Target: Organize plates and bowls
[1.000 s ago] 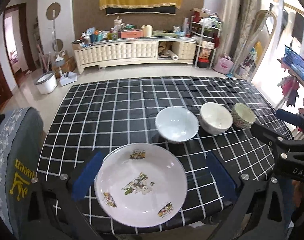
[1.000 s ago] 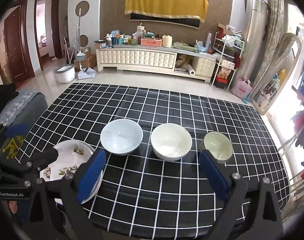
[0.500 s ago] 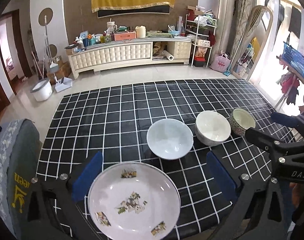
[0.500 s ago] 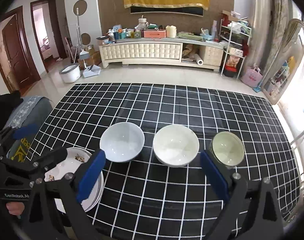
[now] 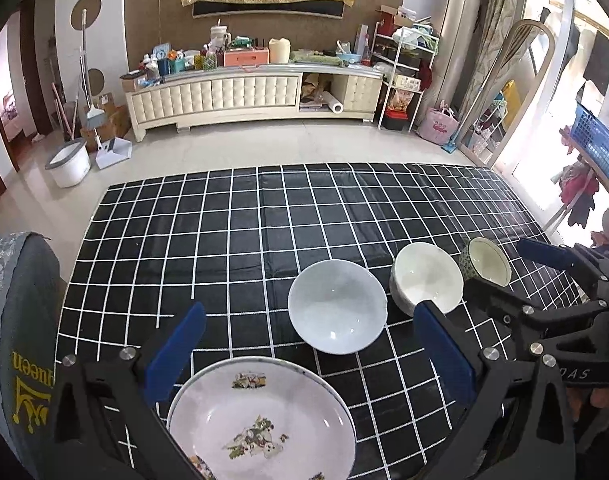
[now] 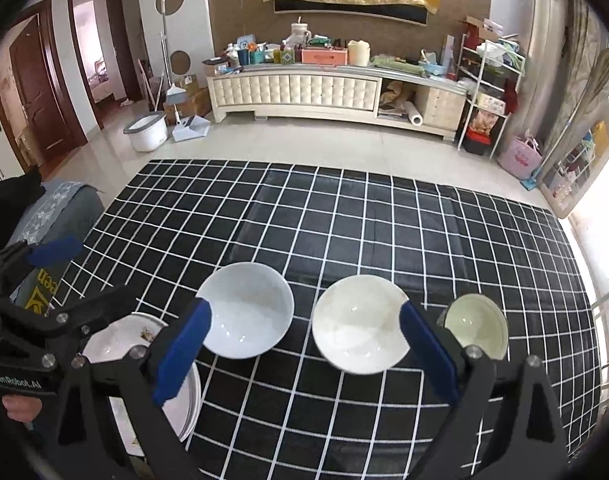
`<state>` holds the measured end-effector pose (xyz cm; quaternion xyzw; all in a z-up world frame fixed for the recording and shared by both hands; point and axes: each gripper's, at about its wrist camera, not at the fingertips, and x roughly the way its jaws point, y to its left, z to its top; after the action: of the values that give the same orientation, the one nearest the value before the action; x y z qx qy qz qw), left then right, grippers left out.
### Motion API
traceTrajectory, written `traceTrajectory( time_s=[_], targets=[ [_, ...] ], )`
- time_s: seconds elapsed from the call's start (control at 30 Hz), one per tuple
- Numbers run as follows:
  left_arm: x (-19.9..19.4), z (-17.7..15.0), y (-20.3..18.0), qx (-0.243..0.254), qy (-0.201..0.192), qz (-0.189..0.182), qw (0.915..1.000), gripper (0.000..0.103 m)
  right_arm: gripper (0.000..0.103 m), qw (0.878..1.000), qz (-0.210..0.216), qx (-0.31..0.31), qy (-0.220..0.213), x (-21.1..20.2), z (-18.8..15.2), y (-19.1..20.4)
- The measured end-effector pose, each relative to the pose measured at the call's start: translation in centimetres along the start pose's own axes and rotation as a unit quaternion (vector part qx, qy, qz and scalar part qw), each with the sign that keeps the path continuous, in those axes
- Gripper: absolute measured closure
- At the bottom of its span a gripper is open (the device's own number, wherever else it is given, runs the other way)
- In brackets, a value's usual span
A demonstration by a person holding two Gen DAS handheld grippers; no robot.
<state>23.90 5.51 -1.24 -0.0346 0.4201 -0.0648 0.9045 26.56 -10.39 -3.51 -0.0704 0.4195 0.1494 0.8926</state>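
A white plate with flower prints (image 5: 260, 420) lies at the table's near left edge, just below my open left gripper (image 5: 308, 344). Beyond it in a row stand a pale blue bowl (image 5: 336, 306), a cream bowl (image 5: 426, 278) and a small green patterned bowl (image 5: 486, 266). In the right wrist view my right gripper (image 6: 304, 344) is open above the gap between the pale blue bowl (image 6: 246, 314) and the cream bowl (image 6: 358, 322); the green bowl (image 6: 476, 324) sits right of its right finger. The plate (image 6: 116, 340) shows partly behind the left gripper.
The table carries a black cloth with a white grid (image 5: 304, 216), bare across its far half. A grey chair back (image 5: 16, 320) stands at the left edge. Beyond the table are tiled floor and a long cream cabinet (image 5: 232, 96).
Both cameras have tilted up and pulled back slightly, so the plate and bowls sit lower in view. The plate and bowls have not moved. Both grippers stay open.
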Motion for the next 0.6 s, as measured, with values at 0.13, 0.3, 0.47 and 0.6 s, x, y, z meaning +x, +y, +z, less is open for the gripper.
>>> traceTrajectory(
  time_s=[0.13, 0.3, 0.47, 0.6],
  targets=[
    [1.6, 0.5, 0.6, -0.002, 0.015, -0.005, 0.9999, 0.0, 0.006, 1.0, 0.001, -0.007, 0.013, 1.5, 0.3, 0.1],
    [3.5, 1.2, 1.0, -0.001, 0.032, -0.011, 0.9994, 0.0, 0.006, 0.999, -0.003, -0.021, 0.028, 3.4, 1.0, 0.1],
    [5.6, 1.3, 1.7, -0.002, 0.046, -0.002, 0.9989, 0.0, 0.009, 0.998, -0.004, -0.049, 0.046, 5.8, 1.3, 0.7],
    [7.2, 1.3, 2.6, -0.014, 0.061, -0.012, 0.9979, 0.0, 0.03, 0.996, -0.006, -0.059, 0.069, 7.7, 1.2, 0.9]
  ],
)
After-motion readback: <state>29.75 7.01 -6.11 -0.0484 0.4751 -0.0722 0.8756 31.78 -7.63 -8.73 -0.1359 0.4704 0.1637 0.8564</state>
